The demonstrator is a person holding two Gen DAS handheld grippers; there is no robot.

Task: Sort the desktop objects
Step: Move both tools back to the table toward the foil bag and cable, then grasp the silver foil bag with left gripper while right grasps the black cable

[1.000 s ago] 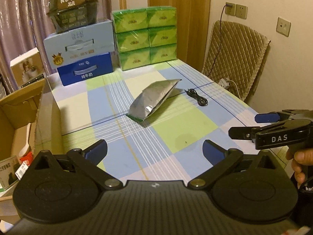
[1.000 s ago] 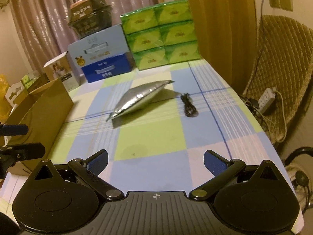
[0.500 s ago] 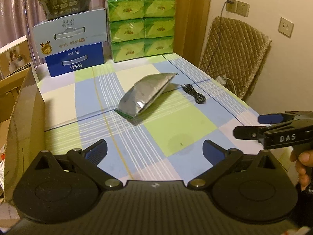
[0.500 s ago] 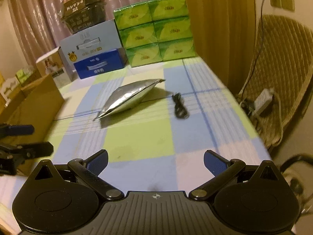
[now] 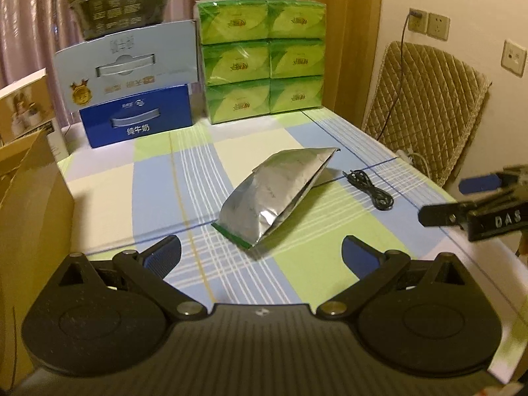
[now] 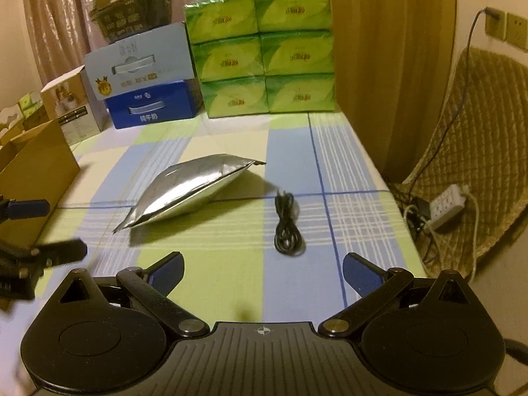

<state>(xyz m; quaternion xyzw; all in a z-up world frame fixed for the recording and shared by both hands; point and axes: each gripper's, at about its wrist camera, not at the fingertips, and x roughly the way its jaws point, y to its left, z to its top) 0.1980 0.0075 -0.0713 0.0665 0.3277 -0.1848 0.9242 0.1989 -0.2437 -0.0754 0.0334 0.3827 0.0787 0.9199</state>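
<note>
Left gripper (image 5: pixel 260 250): jaws wide apart, empty, low over near edge of table (image 5: pixel 158 178), pointed at foil pouch (image 5: pixel 277 191).
Right gripper (image 6: pixel 262 270): jaws just closing a little, yet well apart, nothing between; aimed just short of cable (image 6: pixel 287 227).
Foil pouch: flat on table middle, green-edged end nearest left gripper, untouched.
Cable: small black coil, just right of pouch, apart from it, untouched.
Cardboard box (image 5: pixel 29 217): open, against table's left edge, left of pouch; likely sorting bin, though contents unseen.
Behind pouch, at table's far end: green tissue packs (image 5: pixel 264 59), stacked; blue carton (image 5: pixel 138 122) under pale carton (image 5: pixel 128 62), dark bowl (image 5: pixel 122 0) on top.
Progress, as judged: early. Two loose items left on table; neither picked up. Remaining: grasp pouch, grasp cable, place each.
</note>
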